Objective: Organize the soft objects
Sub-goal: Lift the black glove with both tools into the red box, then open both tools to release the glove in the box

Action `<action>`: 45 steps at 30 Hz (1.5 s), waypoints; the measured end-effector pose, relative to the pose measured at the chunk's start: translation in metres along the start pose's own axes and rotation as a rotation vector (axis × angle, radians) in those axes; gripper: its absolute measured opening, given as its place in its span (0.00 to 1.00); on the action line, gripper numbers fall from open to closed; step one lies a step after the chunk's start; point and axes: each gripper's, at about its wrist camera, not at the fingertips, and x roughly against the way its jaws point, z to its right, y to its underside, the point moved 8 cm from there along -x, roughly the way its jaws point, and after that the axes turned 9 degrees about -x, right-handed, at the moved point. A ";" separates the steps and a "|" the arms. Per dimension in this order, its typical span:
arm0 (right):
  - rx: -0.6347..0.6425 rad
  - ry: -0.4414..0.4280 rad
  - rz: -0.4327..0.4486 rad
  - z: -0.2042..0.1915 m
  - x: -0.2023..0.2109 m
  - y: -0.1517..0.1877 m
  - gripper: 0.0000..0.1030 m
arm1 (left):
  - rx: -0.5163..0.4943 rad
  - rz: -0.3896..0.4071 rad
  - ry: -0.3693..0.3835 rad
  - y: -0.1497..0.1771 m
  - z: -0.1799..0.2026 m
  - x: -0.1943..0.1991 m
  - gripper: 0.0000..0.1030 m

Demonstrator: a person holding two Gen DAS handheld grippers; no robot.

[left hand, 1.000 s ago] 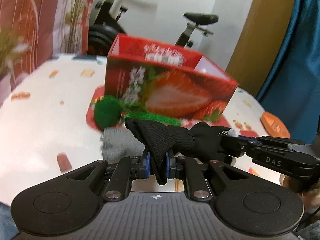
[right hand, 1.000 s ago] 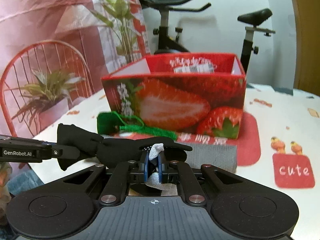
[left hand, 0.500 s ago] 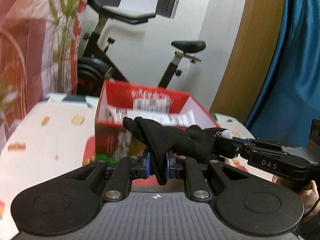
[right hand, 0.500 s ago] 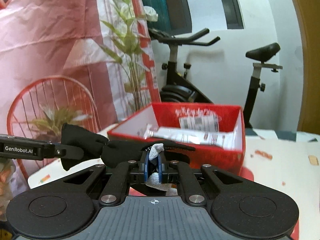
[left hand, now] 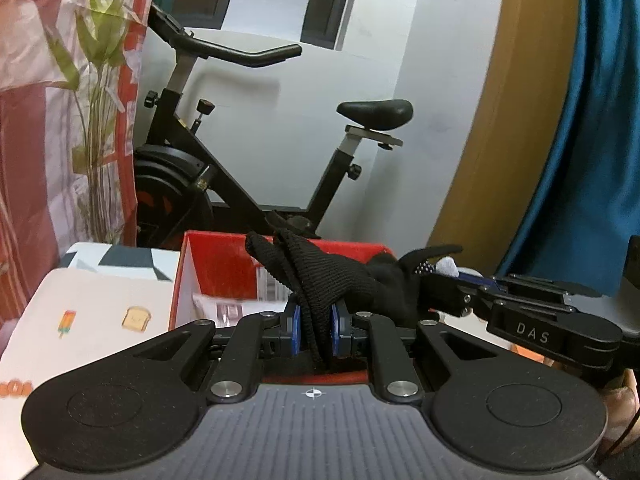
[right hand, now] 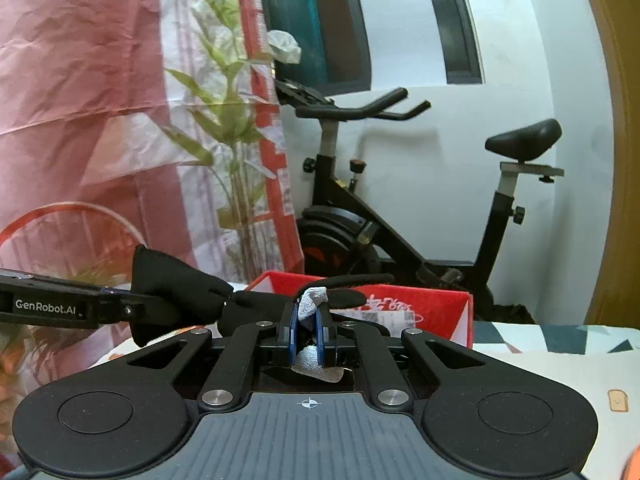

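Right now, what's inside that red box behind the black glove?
The red box is open on top. Inside, white packaging with printed labels shows against its walls. The black glove, pinched between both grippers, covers the middle, so the bottom stays hidden.

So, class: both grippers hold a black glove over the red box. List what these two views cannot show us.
- Red box contents: left view, mostly hidden by the glove and left gripper; the visible part is blurred.
- Box label: right view, blurred.
- Glove shape: right view, its middle hidden behind the right gripper.
- Table near edge: left view, covered by the gripper body.
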 end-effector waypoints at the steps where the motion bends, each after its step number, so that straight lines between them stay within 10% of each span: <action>1: -0.007 0.005 -0.008 0.004 -0.008 -0.004 0.08 | 0.004 -0.001 -0.001 -0.003 -0.003 -0.004 0.15; 23: -0.198 0.165 -0.343 0.064 -0.195 -0.004 0.08 | 0.117 -0.206 -0.053 -0.002 -0.075 -0.147 0.16; 45: -0.123 0.186 -0.200 0.050 -0.113 -0.018 0.39 | -0.026 -0.092 -0.127 -0.019 -0.060 -0.079 0.53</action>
